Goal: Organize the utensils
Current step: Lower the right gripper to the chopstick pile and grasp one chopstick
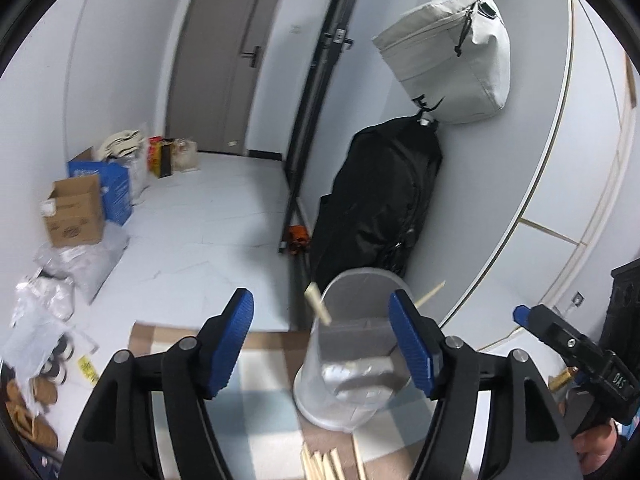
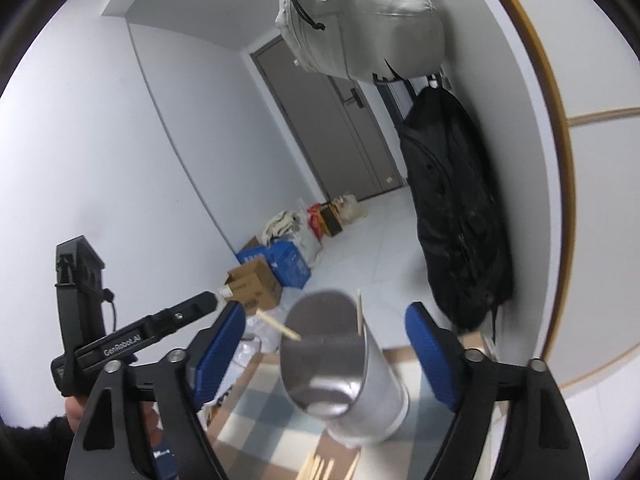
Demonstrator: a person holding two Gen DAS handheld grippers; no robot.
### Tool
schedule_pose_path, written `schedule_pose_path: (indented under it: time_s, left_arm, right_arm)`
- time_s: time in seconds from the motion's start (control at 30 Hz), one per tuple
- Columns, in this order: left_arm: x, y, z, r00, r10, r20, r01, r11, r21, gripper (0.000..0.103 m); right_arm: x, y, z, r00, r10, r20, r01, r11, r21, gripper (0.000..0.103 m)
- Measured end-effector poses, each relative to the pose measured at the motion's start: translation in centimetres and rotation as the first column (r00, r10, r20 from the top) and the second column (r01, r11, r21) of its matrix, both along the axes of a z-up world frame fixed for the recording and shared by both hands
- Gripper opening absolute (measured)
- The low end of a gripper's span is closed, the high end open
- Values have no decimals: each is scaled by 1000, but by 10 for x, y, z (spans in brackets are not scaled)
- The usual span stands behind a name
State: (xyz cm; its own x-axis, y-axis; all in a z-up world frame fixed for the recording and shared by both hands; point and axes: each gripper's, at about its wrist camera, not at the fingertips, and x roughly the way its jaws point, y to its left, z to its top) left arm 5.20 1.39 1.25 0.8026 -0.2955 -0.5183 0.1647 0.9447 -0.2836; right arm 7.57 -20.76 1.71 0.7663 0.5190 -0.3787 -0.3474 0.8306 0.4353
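Observation:
A translucent grey cup (image 1: 352, 356) stands on a checked mat (image 1: 260, 392) and holds two wooden chopsticks (image 1: 318, 304) that stick out over its rim. It also shows in the right wrist view (image 2: 340, 368) with its chopsticks (image 2: 280, 326). Several loose chopsticks (image 1: 320, 464) lie on the mat in front of the cup, and show in the right wrist view (image 2: 320, 466). My left gripper (image 1: 322, 340) is open and empty, just before the cup. My right gripper (image 2: 326, 356) is open and empty, with the cup between its fingers' lines.
A black bag (image 1: 380, 200) and a grey bag (image 1: 452, 56) hang on the wall behind the cup. Cardboard boxes (image 1: 74, 212) and plastic bags (image 1: 72, 264) line the floor at left. A grey door (image 1: 228, 56) is at the far end.

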Motion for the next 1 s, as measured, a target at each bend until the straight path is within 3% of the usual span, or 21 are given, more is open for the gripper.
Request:
schedule_pose_path:
  time_s: [0.13,0.37,0.43,0.73,0.8,0.87,1.0]
  left_arm:
    - [-17,6,-13,998,53,-45,-52,999,15,77]
    - [-31,8,-37,987,112,-120,-108,993,41,79]
    - [-35,9,-45,983,122,-139,-117,992,48,83]
    - [-52,19,-75,974,136,-182,-121,989,89,85]
    - [-50,22,-81,967,134,-215,-118,989,90,85]
    - [-51,23,-85,966,132,-221,-113,989,93,85]
    - [-52,25,-88,966,132,-221,-106,987,124,85]
  right_arm:
    - [-16,4,-7,999,25,-26,-25,999,-28,93]
    - [-28,17,-33,987,67,-145,-79,994,-76,97]
    - [-28,24,-43,977,90,-194,-110,989,-98,97]
    - [-20,48,-95,917,103,-385,-197,957,-213,97]
    - [-15,50,-107,899,93,-429,-207,951,-229,93]
    - [-11,52,-117,881,88,-466,-219,947,-236,74]
    - [-3,61,-136,855,69,-514,-240,932,-273,68]
